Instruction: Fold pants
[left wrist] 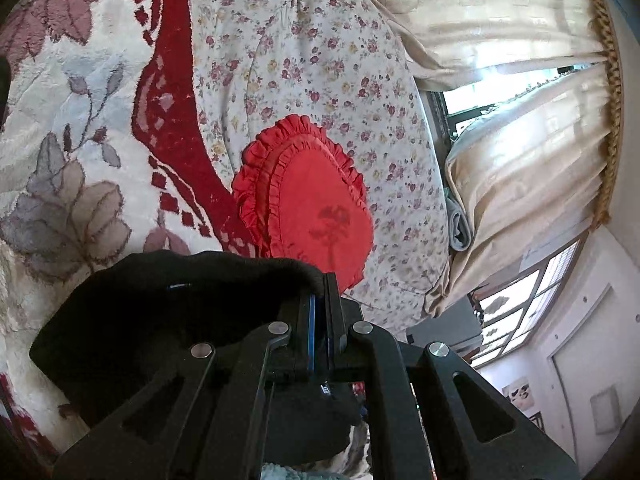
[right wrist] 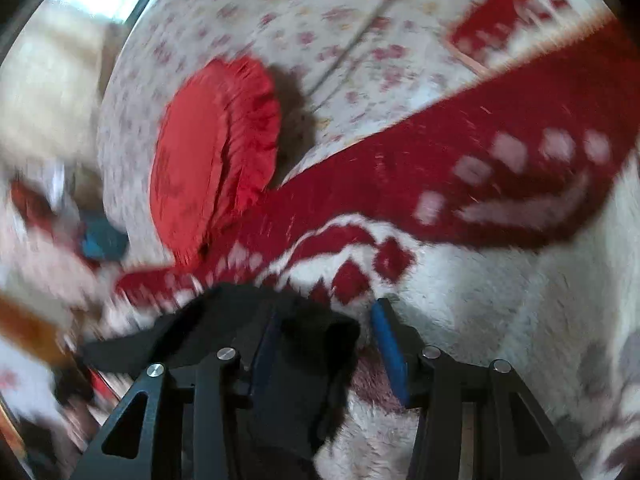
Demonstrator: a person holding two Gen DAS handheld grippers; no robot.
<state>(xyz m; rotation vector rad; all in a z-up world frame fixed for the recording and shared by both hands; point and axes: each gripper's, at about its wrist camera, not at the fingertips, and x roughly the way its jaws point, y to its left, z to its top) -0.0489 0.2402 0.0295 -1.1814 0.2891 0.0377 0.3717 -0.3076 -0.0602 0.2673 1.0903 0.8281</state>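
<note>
The pants are black fabric. In the left wrist view my left gripper (left wrist: 326,284) is shut on an edge of the black pants (left wrist: 160,320), which hang to the left below the fingers, over the plush blanket. In the right wrist view, which is motion-blurred, my right gripper (right wrist: 332,320) is open. The black pants (right wrist: 288,352) lie between and over its left finger, with the blue pad of the right finger (right wrist: 390,352) bare and apart from the cloth.
A white plush blanket with red bands and leaf pattern (left wrist: 80,140) (right wrist: 480,320) covers the bed. A red heart-shaped frilled cushion (left wrist: 316,208) (right wrist: 208,160) lies on a floral quilt (left wrist: 312,60). Beige curtains (left wrist: 520,160) and a window are to the right.
</note>
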